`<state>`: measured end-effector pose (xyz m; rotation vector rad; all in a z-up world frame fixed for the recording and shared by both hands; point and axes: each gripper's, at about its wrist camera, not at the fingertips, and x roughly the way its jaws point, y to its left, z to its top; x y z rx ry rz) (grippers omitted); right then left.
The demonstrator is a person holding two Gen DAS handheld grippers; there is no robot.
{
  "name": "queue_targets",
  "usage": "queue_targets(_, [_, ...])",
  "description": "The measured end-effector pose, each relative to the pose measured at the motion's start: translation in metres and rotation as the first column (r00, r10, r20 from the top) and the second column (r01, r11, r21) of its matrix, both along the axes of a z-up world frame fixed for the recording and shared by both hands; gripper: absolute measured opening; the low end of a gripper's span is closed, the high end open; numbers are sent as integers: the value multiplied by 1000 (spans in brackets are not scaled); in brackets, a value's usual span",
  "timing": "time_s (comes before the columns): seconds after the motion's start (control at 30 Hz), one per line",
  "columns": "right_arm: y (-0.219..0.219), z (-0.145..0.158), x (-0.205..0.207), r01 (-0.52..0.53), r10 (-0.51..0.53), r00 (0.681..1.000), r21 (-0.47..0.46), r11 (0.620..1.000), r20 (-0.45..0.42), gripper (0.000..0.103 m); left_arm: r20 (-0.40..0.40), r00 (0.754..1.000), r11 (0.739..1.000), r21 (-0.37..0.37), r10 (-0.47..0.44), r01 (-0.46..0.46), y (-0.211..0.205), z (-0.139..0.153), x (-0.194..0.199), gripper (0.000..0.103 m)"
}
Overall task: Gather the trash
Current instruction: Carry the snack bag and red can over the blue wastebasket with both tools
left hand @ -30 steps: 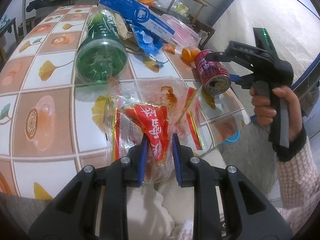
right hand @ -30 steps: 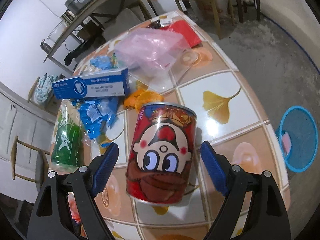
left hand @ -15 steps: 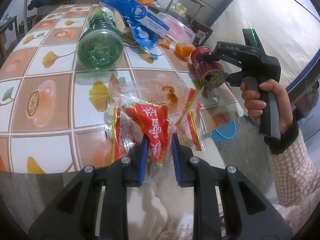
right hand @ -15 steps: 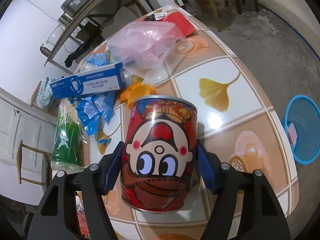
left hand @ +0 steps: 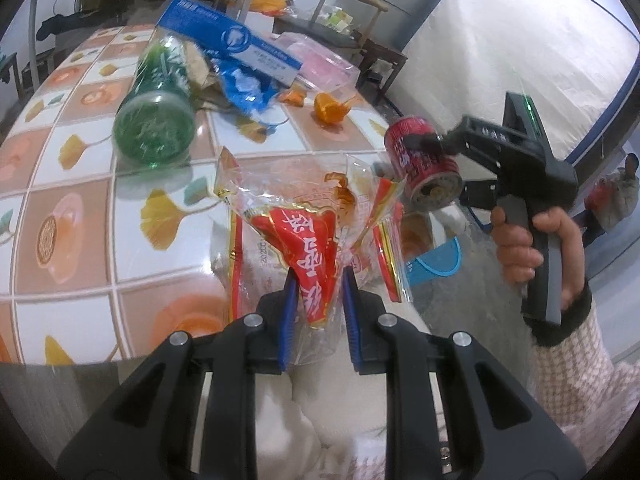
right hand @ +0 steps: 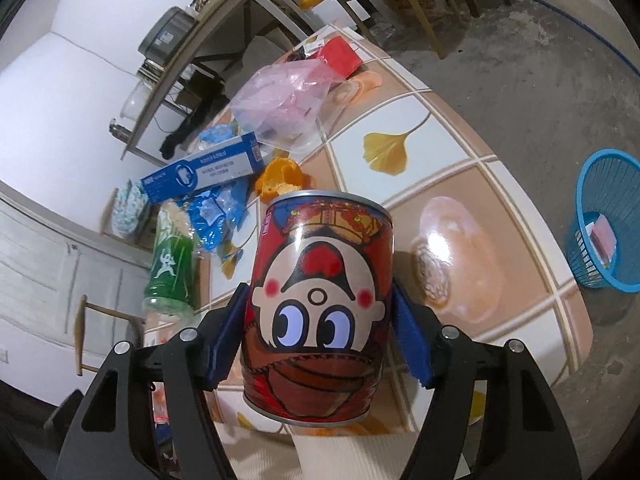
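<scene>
Between the blue pads of the right gripper [right hand: 318, 344] sits a red cylindrical tin can printed with a cartoon face [right hand: 318, 312], pressed on both sides by the pads and held clear of the table near its edge, its silver rim tilted away from the camera; from the left wrist view the same can [left hand: 424, 168] shows its base end, with the person's right hand [left hand: 536, 248] wrapped round the black handle and a checked sleeve behind it. With the left gripper [left hand: 318, 300] the jaws stand narrow, pinched on a crumpled clear plastic wrapper with red and gold print [left hand: 304, 248], which hangs over the near edge of the table. Behind both, the round table with a tile pattern of orange squares and yellow ginkgo leaves [right hand: 440, 168] carries more litter: a green plastic bottle lying on its side [left hand: 156, 112], a long blue and white cardboard box [right hand: 200, 168] resting across a crumpled blue foil packet [right hand: 216, 216], pieces of orange peel [right hand: 280, 176] just beyond the can, and a translucent pink plastic bag [right hand: 288, 96] farther back. Down on the concrete floor to the right of the table stands a blue plastic mesh wastebasket [right hand: 604, 256] with a few scraps already in it.
</scene>
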<state>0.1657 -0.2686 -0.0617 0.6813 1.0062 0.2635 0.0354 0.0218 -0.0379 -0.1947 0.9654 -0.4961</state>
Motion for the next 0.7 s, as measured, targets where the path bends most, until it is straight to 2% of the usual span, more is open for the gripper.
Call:
queue_targets(0.23, [-24,8,-20,8,-10,999,36,999,53,66,15,999,999,14,-34,34,-23,10,14,19])
queue_targets(0.47, [-63,22,-51,60,-66,990,56,997,121,66,18,995,995,-6,-100,100,-53,23,31,18])
queue_targets(0.57, [-87,29,-68,115,-120,982,40,993,147,66,44,988,989,-6,-150,151,-76,35,44,18])
queue_targets(0.7, [-130,31,-95,237,-240,957,34,971,166,66,85,967,970,5,-242,243,-120,54,65,18])
